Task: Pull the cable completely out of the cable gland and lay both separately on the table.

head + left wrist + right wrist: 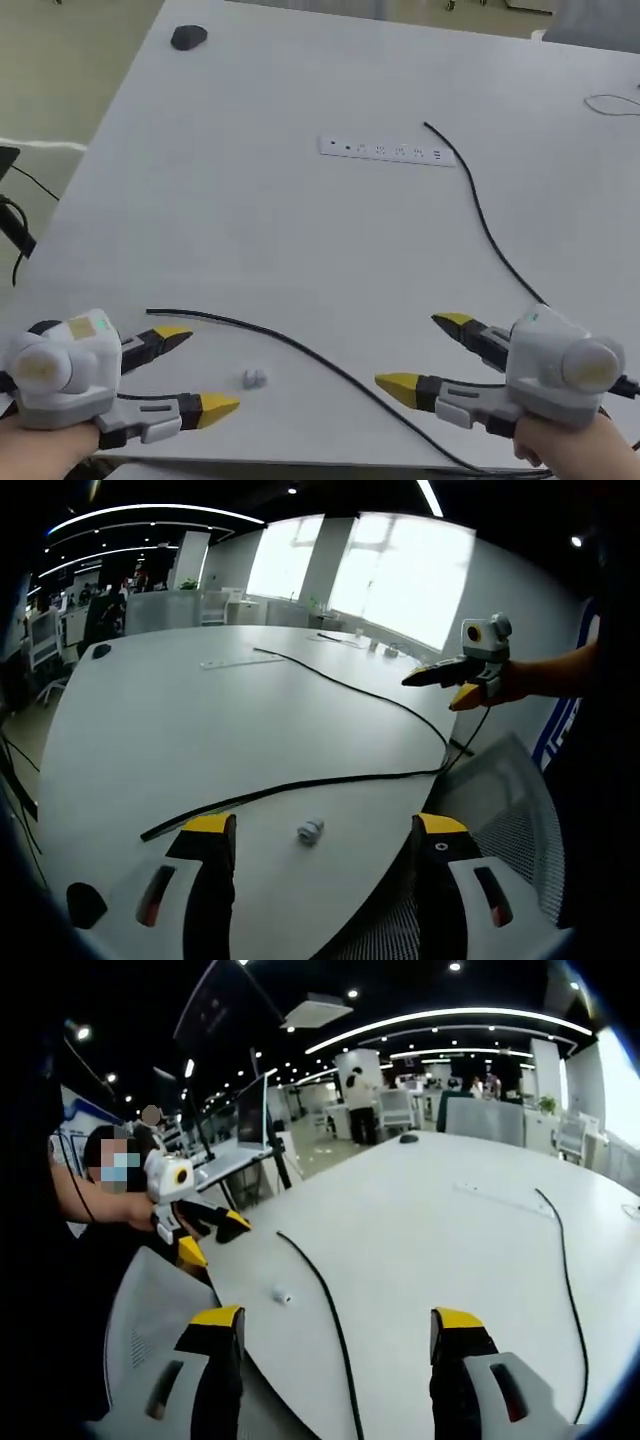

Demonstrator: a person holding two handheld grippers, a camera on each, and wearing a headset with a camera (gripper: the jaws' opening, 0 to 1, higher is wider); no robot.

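A long black cable (330, 367) lies on the white table (300, 230), running from near the front left toward the front edge and then up the right side toward the power strip. A small white cable gland (254, 378) lies apart from it, just in front of the cable; it also sits between the jaw tips in the left gripper view (310, 830) and as a speck in the right gripper view (283, 1298). My left gripper (205, 372) is open at the front left, next to the gland. My right gripper (425, 355) is open at the front right, holding nothing.
A white power strip (385, 151) lies mid-table. A dark mouse (188, 37) rests at the far left. A thin white wire (612, 103) lies at the far right. A grey mesh chair (505, 810) stands by the table's front edge.
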